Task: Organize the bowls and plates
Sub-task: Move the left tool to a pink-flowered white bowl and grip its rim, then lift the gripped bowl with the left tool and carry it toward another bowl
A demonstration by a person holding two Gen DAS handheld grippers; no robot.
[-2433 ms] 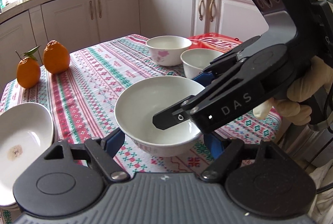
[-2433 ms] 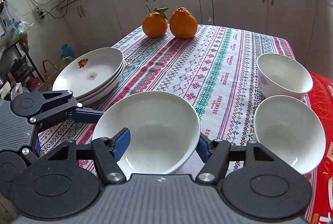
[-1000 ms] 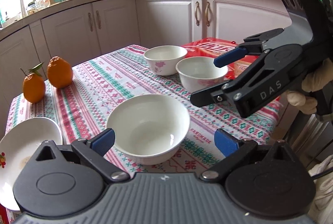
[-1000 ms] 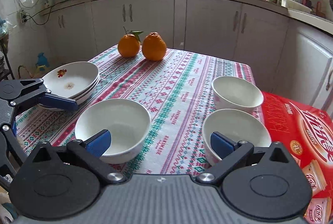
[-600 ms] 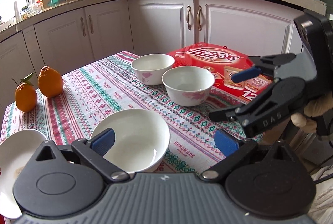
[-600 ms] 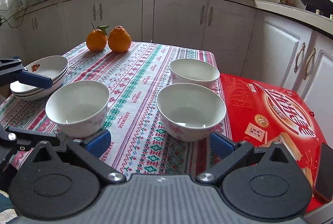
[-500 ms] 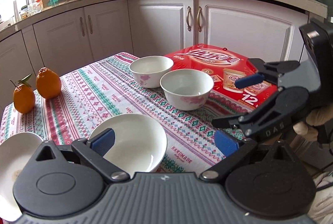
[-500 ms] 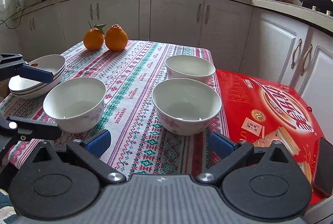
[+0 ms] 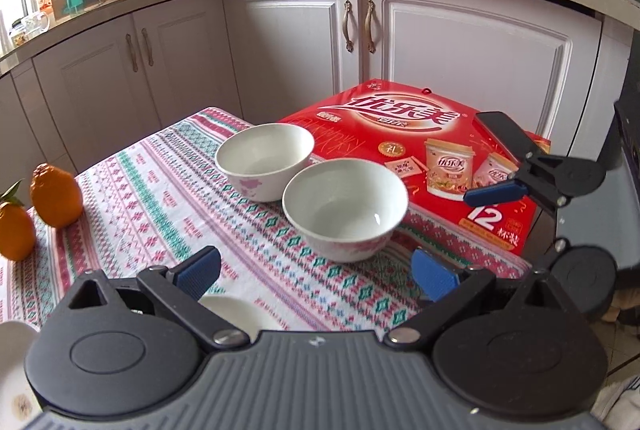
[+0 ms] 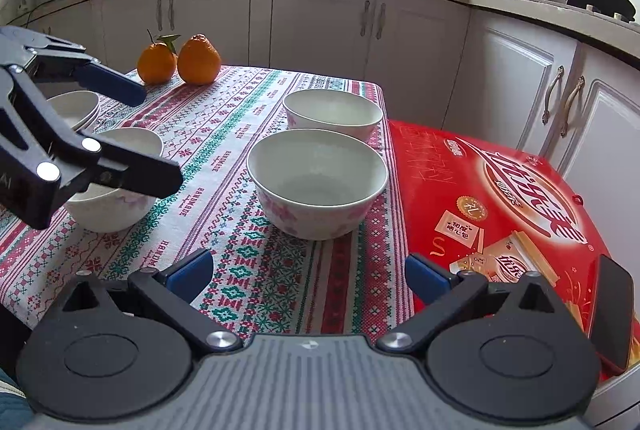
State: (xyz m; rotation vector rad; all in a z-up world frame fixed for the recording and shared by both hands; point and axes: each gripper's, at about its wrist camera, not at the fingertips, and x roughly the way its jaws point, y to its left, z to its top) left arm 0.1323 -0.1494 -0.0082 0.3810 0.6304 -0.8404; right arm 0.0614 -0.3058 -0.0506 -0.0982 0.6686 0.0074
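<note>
Right gripper (image 10: 308,276): I hold it low at the near table edge, blue-padded fingers wide and empty, lined up on the nearer white ceramic bowl with pink flowers (image 10: 317,182).
Left gripper (image 9: 316,268): fingers wide too, nothing between them, facing the same bowl.
Farther white bowl (image 10: 333,114): just behind it, nearly touching.
Third white bowl (image 10: 114,180): left, under my left gripper.
Stacked white plates (image 10: 76,108): far left.
Red snack carton (image 10: 500,186): right of the bowls, limits clearance.

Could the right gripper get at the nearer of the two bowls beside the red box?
Probably yes. The right gripper is open, and the nearer bowl sits straight ahead of it on the tablecloth, with nothing between; the red box lies off to one side.
</note>
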